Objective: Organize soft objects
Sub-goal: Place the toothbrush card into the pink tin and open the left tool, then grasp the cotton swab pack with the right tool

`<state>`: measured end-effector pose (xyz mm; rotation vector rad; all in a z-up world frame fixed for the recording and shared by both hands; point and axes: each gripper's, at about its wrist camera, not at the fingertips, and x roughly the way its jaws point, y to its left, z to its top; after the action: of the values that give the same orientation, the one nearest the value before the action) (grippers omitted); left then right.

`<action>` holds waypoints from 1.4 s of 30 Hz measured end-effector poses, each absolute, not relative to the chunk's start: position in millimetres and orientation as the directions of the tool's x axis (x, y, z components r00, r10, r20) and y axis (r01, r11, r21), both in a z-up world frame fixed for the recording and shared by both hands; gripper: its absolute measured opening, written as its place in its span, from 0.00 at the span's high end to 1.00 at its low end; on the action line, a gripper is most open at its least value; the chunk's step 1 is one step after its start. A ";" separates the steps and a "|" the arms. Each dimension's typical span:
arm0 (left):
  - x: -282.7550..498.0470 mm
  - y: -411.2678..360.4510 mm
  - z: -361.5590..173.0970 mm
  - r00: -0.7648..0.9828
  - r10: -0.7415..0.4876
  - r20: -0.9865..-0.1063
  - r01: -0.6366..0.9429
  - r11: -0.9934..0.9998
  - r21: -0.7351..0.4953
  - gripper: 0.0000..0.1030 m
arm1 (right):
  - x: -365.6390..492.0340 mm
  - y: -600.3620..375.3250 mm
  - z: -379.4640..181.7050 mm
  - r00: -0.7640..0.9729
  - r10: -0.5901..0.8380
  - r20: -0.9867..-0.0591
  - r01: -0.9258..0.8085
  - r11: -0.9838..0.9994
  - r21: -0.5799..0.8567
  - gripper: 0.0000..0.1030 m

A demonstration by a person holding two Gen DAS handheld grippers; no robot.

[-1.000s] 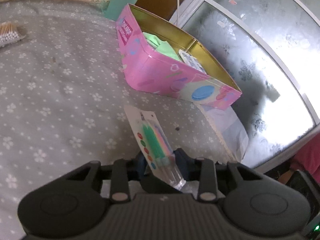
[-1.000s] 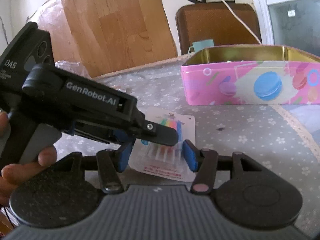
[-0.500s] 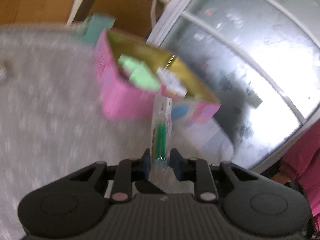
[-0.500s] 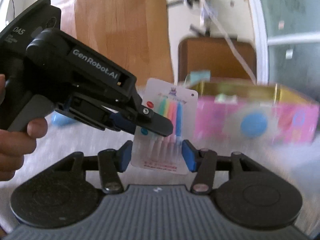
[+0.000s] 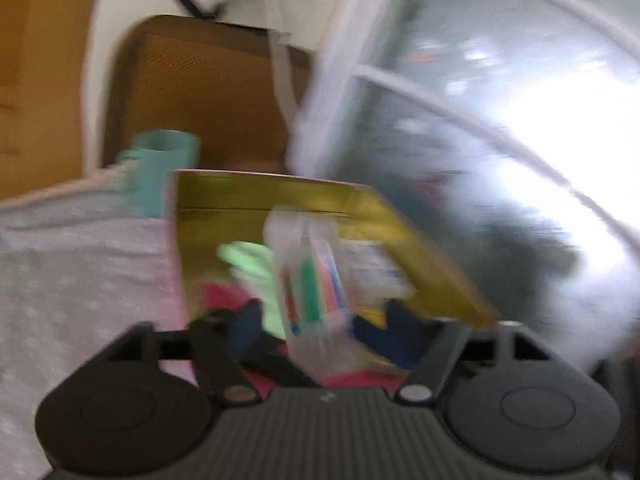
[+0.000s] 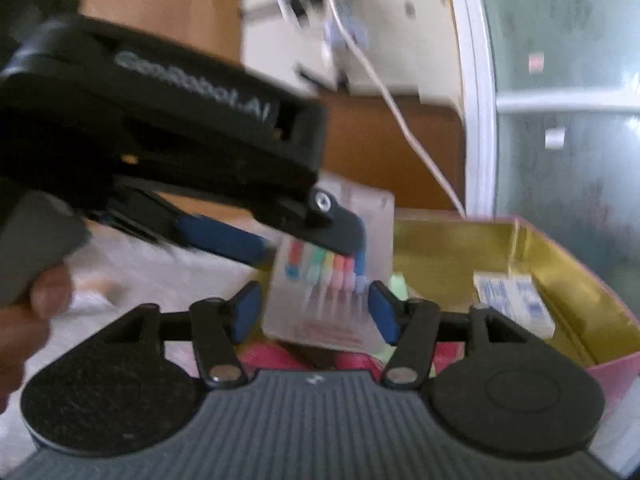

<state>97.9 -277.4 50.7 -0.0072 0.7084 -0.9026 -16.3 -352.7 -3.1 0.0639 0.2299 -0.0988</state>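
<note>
Candle pack (image 5: 316, 280) hangs over the open tin (image 5: 432, 264), loose between the left gripper (image 5: 320, 332) jaws, which are opening wide; right gripper (image 6: 316, 312) jaws, also opening, flank it without gripping. Drop nearly done; cloths at 9 o'clock already inside.

blurred candle pack (image 5: 316, 280) between opening left tongs (image 5: 320, 326), above gold-lined tin (image 5: 420, 248)

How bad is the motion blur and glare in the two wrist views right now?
Left wrist view: heavy smear; the candle pack and pink tin are soft, and the window blows out white at the right. Right wrist view: milder blur; the left gripper lettering is streaked, the cable is readable, no glare.
</note>
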 end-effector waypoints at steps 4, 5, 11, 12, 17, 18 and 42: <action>95.5 -254.6 40.2 0.457 -0.703 -0.546 0.687 0.668 -0.285 0.29 | 3.4 -365.2 -19.1 0.935 -0.140 -0.327 0.168 0.984 0.062 0.38; 91.2 -241.9 39.6 0.473 -0.701 -0.533 0.682 0.675 -0.282 0.29 | -3.1 -366.9 -20.5 0.940 -0.130 -0.315 0.165 0.983 0.085 0.38; 63.8 -142.4 18.5 0.569 -0.649 -0.505 0.613 0.744 -0.265 0.28 | -38.2 -349.3 -8.9 0.971 -0.097 -0.218 0.127 0.984 0.124 0.38; 59.4 -126.2 14.3 0.595 -0.622 -0.510 0.592 0.768 -0.245 0.28 | -39.8 -343.3 -3.9 0.976 -0.079 -0.205 0.106 0.986 0.127 0.38; 65.0 -48.9 -19.3 0.644 -0.497 -0.582 0.453 0.860 -0.235 0.29 | -24.2 -295.3 13.5 0.968 0.111 -0.226 -0.079 0.986 0.145 0.39; 68.5 -36.2 -23.4 0.652 -0.482 -0.585 0.425 0.872 -0.244 0.29 | -13.6 -283.3 15.0 0.955 0.160 -0.248 -0.124 0.980 0.154 0.39; 93.8 53.5 -29.5 0.735 -0.446 -0.510 0.197 0.861 -0.470 0.31 | 171.2 -130.0 -46.4 0.733 0.279 -0.621 -0.282 0.955 0.095 0.28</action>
<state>93.8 53.5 -29.6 -0.4049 0.6556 -0.3638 171.2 -130.0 -46.4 -0.0060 0.6814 0.3084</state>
